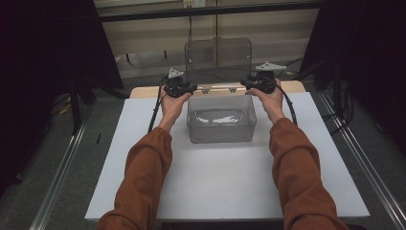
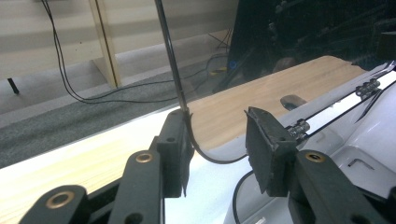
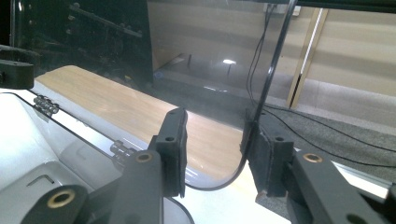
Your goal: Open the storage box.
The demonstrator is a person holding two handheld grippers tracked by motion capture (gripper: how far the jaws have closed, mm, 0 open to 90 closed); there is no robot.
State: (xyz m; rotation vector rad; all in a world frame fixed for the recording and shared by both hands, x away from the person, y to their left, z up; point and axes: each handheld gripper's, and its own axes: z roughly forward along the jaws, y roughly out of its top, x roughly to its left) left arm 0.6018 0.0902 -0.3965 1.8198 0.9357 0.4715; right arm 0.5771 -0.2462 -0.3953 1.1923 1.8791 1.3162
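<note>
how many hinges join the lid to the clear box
2. Both sit on the back rim of the clear box, under the upright lid: one hinge toward the left gripper at, the other toward the right gripper at.

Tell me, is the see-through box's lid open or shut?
Open: the clear plastic lid stands upright on its hinges behind the clear plastic box, each claw at a bottom corner.

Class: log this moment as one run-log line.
left gripper: open at raised clear plastic lid | right gripper: open at lid | clear plastic box: open, on white tabletop
</note>
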